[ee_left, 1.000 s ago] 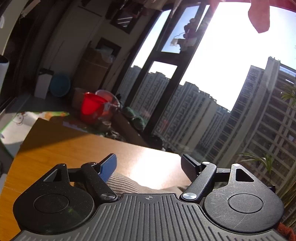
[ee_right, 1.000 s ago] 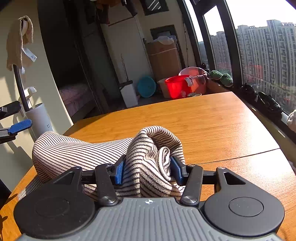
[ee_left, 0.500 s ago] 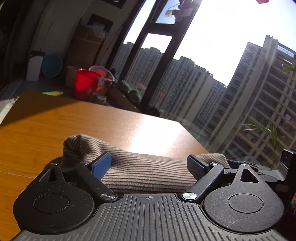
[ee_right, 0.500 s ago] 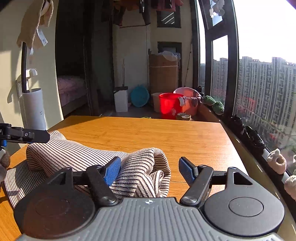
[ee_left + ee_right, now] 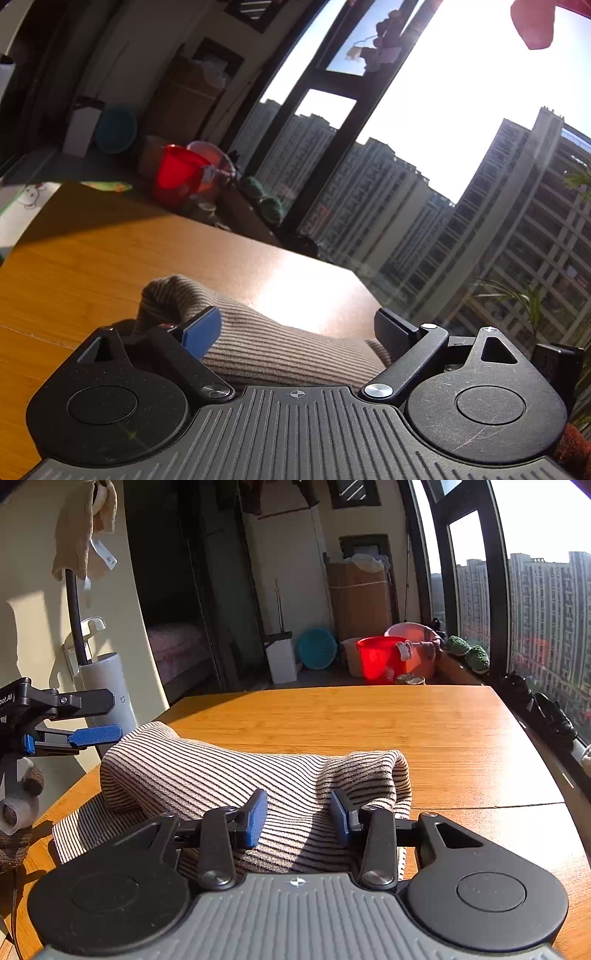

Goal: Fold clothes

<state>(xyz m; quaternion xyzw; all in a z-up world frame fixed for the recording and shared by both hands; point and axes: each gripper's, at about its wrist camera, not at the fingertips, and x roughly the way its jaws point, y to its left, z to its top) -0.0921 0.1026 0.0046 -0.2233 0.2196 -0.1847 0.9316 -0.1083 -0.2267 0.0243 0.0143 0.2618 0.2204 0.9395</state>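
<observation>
Right wrist, striped garment [image 5: 229, 775] between closing jaws

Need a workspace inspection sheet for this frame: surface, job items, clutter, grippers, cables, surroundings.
Surface: wooden table, seam line across it, sunlit.
Job's things: one striped garment, rolled into a long bundle at the near left of the table; a flat part lies under it.
Clutter: nothing seen on the table besides the garment.
Grippers: left gripper wide open, garment between its fingers, pads not pressing. Right gripper closing, striped cloth between its fingers, pads not yet pinching.
Cables: nothing seen.
Surroundings: red bucket, teal basin, cardboard box, white bin on the floor beyond; large window facing high-rises; shoes by the window.
</observation>
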